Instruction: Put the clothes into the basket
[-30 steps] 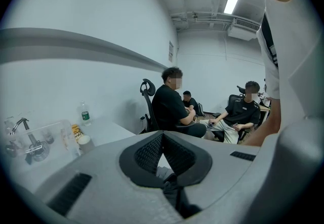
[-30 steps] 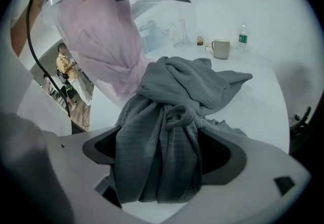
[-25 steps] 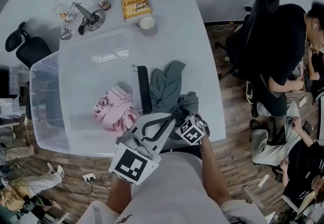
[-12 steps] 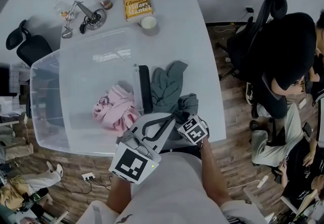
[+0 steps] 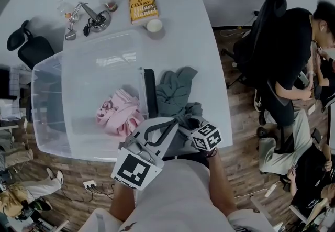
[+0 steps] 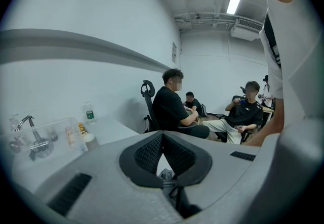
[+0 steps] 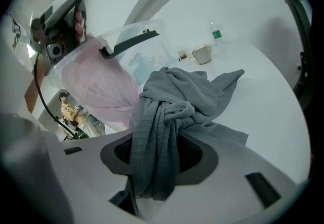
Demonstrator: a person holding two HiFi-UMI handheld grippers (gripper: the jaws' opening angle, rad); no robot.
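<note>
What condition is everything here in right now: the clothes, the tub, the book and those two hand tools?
Right gripper: jaws have just been closing, clamped on the grey garment.
Left gripper: jaws together, holding nothing.
Grey garment: bunched, far end lying on the table.
Pink garment: crumpled inside the tub.
Tub: open, no lid.
Book: closed, lying flat.

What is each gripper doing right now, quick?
Left gripper: closed, tips together, holding nothing.
Right gripper: jaws have just been closing and are clamped on the gray garment.
</note>
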